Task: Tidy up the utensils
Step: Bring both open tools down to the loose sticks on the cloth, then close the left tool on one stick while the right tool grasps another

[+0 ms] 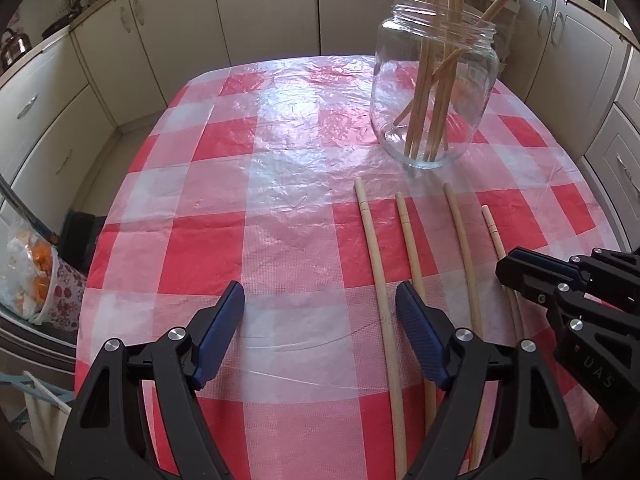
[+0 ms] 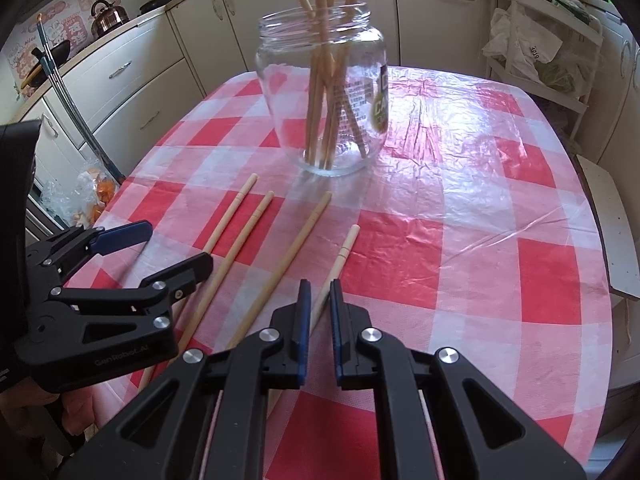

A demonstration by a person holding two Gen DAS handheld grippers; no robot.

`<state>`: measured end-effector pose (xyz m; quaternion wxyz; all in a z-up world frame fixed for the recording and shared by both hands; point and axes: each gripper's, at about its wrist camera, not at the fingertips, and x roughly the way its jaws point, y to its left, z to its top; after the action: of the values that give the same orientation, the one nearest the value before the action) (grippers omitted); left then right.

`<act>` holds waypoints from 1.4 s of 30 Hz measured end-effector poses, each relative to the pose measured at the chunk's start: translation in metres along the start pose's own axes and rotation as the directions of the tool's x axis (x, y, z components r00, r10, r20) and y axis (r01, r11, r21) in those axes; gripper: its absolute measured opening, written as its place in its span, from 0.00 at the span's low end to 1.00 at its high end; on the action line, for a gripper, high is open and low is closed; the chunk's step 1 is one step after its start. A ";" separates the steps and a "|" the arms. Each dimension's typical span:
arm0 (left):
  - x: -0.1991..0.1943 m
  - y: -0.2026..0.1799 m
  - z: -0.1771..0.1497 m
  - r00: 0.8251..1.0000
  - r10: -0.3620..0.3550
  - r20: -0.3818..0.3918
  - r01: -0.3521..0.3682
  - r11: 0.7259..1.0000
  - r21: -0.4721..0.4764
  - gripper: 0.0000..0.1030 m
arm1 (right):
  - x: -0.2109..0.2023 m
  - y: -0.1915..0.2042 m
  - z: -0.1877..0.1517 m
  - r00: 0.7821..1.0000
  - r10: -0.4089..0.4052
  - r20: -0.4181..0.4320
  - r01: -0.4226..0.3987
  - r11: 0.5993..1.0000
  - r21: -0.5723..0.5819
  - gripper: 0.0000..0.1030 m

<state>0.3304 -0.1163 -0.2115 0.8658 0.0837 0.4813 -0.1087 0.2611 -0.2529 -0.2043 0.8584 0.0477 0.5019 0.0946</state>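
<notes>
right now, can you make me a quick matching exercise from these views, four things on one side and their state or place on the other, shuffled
Things:
1. left gripper
2. right gripper
3. glass jar
4. four loose chopsticks

States or places:
A. upright, with chopsticks standing in it
B. lying flat on the checked tablecloth
C. jaws wide open, nothing between them
D. jaws nearly shut around one chopstick

Pairs: 1-C, 2-D, 3-A, 4-B
</notes>
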 end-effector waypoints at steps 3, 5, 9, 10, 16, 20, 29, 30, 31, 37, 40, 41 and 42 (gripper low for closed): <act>0.006 -0.005 0.007 1.000 -0.009 0.004 0.009 1.000 0.018 0.66 | -0.001 -0.001 0.000 1.000 -0.010 -0.003 0.010 1.000 -0.011 0.09; 0.006 -0.006 0.010 0.999 -0.037 -0.005 0.037 0.999 0.019 0.50 | -0.002 -0.005 0.000 1.000 -0.016 -0.004 0.016 1.000 0.002 0.09; 0.001 -0.006 0.010 0.998 -0.063 -0.011 0.064 0.997 0.034 0.44 | -0.001 -0.014 0.002 1.000 0.008 -0.005 -0.008 0.998 0.062 0.09; 0.002 -0.006 0.012 0.998 -0.058 -0.010 0.058 0.998 0.035 0.44 | -0.001 -0.014 0.003 1.000 0.009 -0.004 -0.009 0.998 0.065 0.09; 0.016 -0.007 0.032 0.999 -0.035 -0.013 0.035 0.999 0.015 0.44 | 0.001 -0.009 0.005 1.000 -0.004 -0.006 0.004 0.999 0.043 0.09; 0.019 -0.010 0.036 0.998 -0.062 -0.007 0.062 0.998 0.032 0.09 | 0.001 -0.001 0.004 0.999 -0.039 -0.008 0.039 0.999 0.007 0.08; -0.015 0.015 0.026 0.975 -0.197 0.098 0.202 0.978 -0.045 0.05 | -0.009 -0.016 0.005 1.000 0.008 0.029 -0.011 0.995 0.098 0.06; -0.024 0.019 0.027 0.971 -0.200 0.133 0.208 0.977 -0.054 0.05 | -0.011 -0.019 0.006 0.999 0.023 0.040 -0.028 0.992 0.124 0.06; -0.035 0.023 0.028 0.959 -0.218 0.181 0.232 0.971 -0.062 0.05 | -0.013 -0.023 0.006 0.998 0.033 0.050 -0.040 0.989 0.144 0.06; -0.105 0.040 0.039 0.782 -0.300 0.546 0.399 0.914 -0.069 0.05 | -0.029 -0.040 0.009 0.982 0.089 0.165 -0.131 0.954 0.269 0.06; -0.129 0.037 0.050 0.690 -0.288 0.664 0.436 0.898 -0.062 0.05 | -0.036 -0.048 0.007 0.968 0.104 0.230 -0.176 0.931 0.319 0.06; -0.133 0.036 0.054 0.668 -0.288 0.686 0.446 0.893 -0.059 0.05 | -0.038 -0.049 0.008 0.964 0.103 0.246 -0.183 0.926 0.329 0.06; -0.141 0.033 0.058 0.642 -0.280 0.714 0.452 0.890 -0.057 0.05 | -0.042 -0.050 0.007 0.958 0.098 0.269 -0.188 0.924 0.333 0.06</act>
<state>0.3145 -0.0841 -0.0601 0.9441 -0.1633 0.1409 -0.2492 0.2531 -0.3105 -0.1735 0.8822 0.2499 0.3948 0.0584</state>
